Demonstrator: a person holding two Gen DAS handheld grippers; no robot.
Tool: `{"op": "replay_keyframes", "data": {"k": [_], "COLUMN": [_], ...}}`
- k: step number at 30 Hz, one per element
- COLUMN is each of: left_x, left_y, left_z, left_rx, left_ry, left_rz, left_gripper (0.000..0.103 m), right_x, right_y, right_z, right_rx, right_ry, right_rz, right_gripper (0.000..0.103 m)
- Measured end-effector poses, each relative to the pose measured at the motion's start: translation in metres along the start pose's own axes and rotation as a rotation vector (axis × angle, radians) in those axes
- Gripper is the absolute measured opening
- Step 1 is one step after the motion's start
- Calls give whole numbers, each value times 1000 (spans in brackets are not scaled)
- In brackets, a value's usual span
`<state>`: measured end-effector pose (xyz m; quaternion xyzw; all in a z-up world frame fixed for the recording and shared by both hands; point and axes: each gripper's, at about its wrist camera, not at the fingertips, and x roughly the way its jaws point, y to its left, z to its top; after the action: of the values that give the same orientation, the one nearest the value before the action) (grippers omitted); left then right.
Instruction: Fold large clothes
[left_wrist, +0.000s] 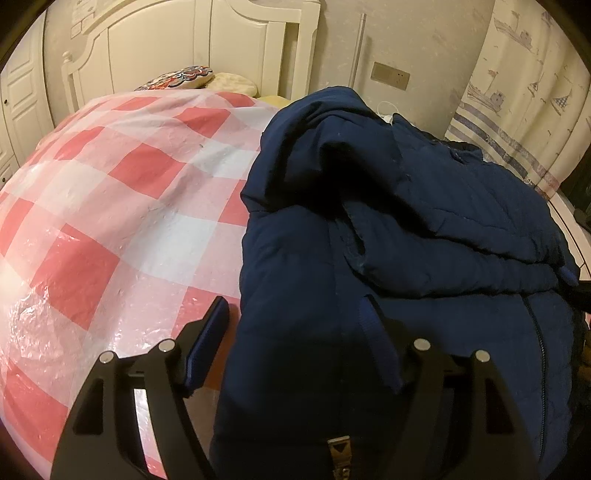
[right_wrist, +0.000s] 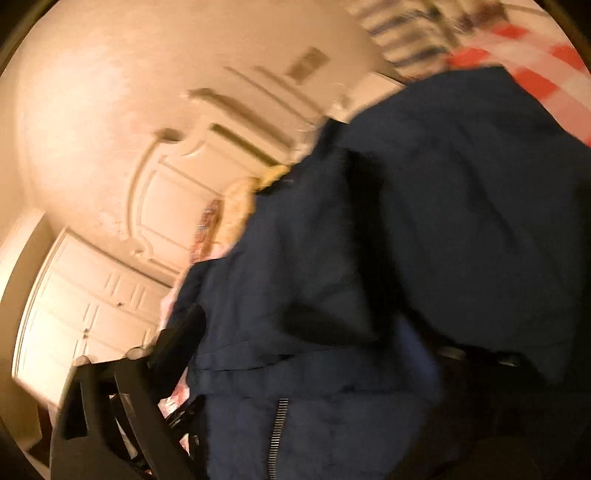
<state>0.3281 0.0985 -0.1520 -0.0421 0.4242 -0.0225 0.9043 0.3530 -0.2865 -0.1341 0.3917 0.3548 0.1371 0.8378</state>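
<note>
A navy padded jacket (left_wrist: 406, 229) lies bunched on the right side of a bed under a red-and-white checked plastic cover (left_wrist: 122, 206). My left gripper (left_wrist: 297, 301) stands open over the jacket's near edge. Its left finger (left_wrist: 210, 332) with the blue pad sits just off the fabric above the cover, while the right finger is half buried under the cloth. A zipper pull (left_wrist: 340, 454) hangs close to the camera. The right wrist view is blurred and tilted. There the jacket (right_wrist: 424, 221) fills the frame, and my right gripper (right_wrist: 317, 332) is spread wide with fabric lying loosely between its fingers.
A white headboard (left_wrist: 207, 48) and two pillows (left_wrist: 207, 79) close the bed's far end. A patterned curtain (left_wrist: 517, 99) hangs at the right, with a wall socket (left_wrist: 390, 75) beside it. White wardrobe doors (right_wrist: 85, 314) stand to the left.
</note>
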Motion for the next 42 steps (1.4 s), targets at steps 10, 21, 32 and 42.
{"op": "replay_keyframes", "data": {"k": [10, 21, 32, 42], "left_x": [2, 3, 2, 1], "left_y": [-3, -2, -2, -2], "left_z": [0, 2, 1, 0], "left_rx": [11, 8, 7, 11], "left_ry": [5, 5, 6, 8], "left_rz": [11, 2, -3, -3], "left_gripper": [76, 77, 78, 81], "right_x": [27, -65, -50, -78], "right_y": [10, 43, -34, 37], "right_z": [5, 20, -2, -1], "right_rx": [-23, -209, -12, -264], "right_ry": [15, -236, -108, -398], "right_rz": [-116, -130, -252, -557], "right_gripper": [35, 26, 31, 36]}}
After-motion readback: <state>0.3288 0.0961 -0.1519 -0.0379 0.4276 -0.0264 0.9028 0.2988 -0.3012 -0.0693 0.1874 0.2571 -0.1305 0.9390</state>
